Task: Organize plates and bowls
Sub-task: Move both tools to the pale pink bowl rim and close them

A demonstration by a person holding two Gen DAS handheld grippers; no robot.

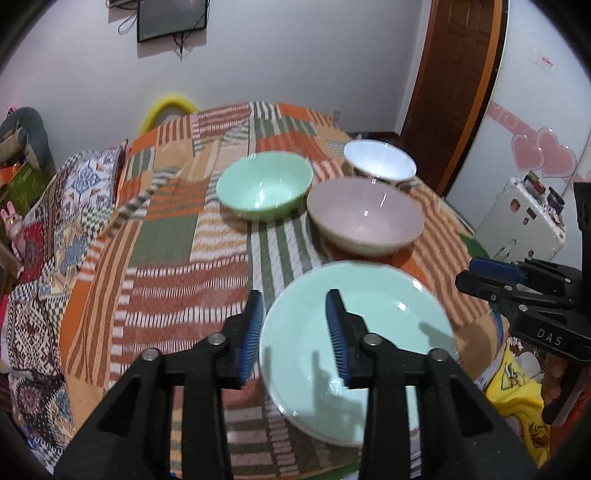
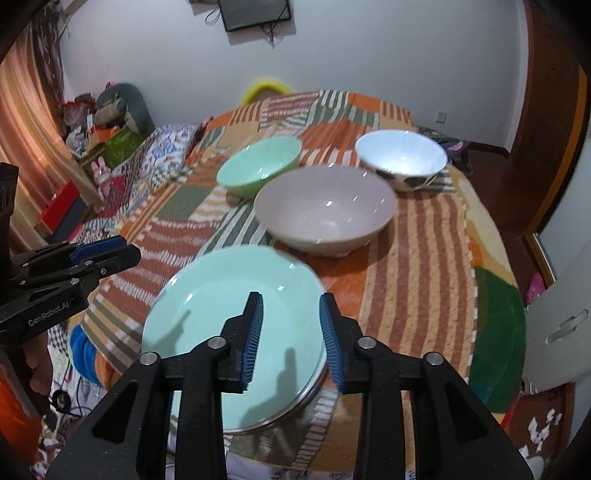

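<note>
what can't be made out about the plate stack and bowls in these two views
- Plate stack: right wrist view shows further rims under the mint plate; their count is blurred and partly behind the right gripper.
- Left wrist view: the left gripper covers the plate's near edge.
- White bowl: outside pattern blurred.

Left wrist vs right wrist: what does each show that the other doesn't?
Only the left wrist view: pink heart decals on the wall at right and a white cabinet below them.

Only the right wrist view: an orange curtain, a green rug off the bed's right edge, and a second rim under the mint plate, so it seems stacked.

Both: the mint plate nearest, the green bowl, the pink bowl, the white bowl, the patchwork bedspread, the wall monitor, and both grippers open over the plate, left gripper, right gripper.
</note>
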